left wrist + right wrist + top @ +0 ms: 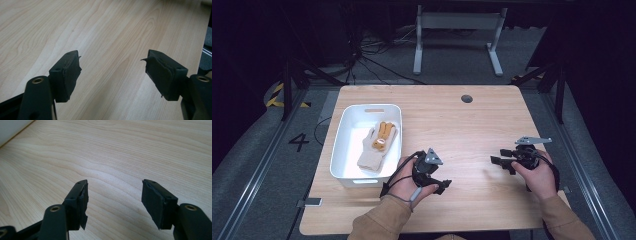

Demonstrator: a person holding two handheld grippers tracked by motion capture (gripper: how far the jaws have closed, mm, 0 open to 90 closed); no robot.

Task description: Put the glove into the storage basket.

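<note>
Left gripper [443, 185] and right gripper [499, 159] both released over bare worktop [472, 125]; 1 glove [377, 145] in white bin [343, 150] far left.

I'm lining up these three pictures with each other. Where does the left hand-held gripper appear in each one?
High view: the left hand-held gripper sits low and centre-left, held just right of the white bin.
Left gripper view: its own two black jaws rise from the bottom corners, spread apart with nothing between them.
Right gripper view: the black jaws there belong to the right hand-held gripper.
Shared landmark: the light wooden table.
</note>
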